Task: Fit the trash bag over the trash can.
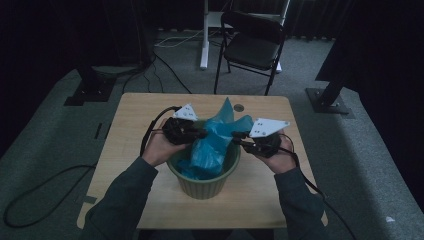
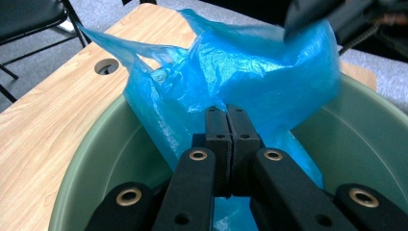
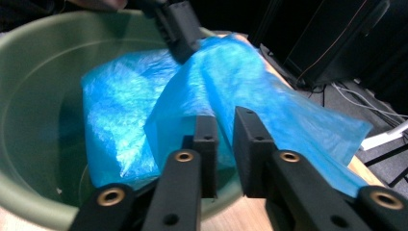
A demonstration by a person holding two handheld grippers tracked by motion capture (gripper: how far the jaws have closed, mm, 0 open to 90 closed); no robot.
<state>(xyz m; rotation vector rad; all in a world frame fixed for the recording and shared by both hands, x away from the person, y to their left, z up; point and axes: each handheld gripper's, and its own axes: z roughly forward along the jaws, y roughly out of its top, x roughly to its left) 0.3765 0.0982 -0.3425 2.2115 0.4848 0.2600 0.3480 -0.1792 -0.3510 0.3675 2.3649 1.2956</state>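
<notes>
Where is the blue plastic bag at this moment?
In the high view, the blue plastic bag sits half inside the green bin at the table's centre, its top rising above the rim between the left claw and right claw.

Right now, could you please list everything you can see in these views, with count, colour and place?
Plastic bag: one, blue, in the bin, its top bunched up above the rim.
Bin: one, green, ribbed, round, on the table between the two hands.
Table: one, light wood, with a round hole near its far edge.
Folding chair: one, black, on the carpet beyond the table.
Stand bases: two, black, on the floor left and right of the table.
Floor cables: several, black and white, on the grey carpet.
Left gripper: one, black, jaws shut, at the bag's folds.
Right gripper: one, black, jaws parted, bag film between them.
</notes>
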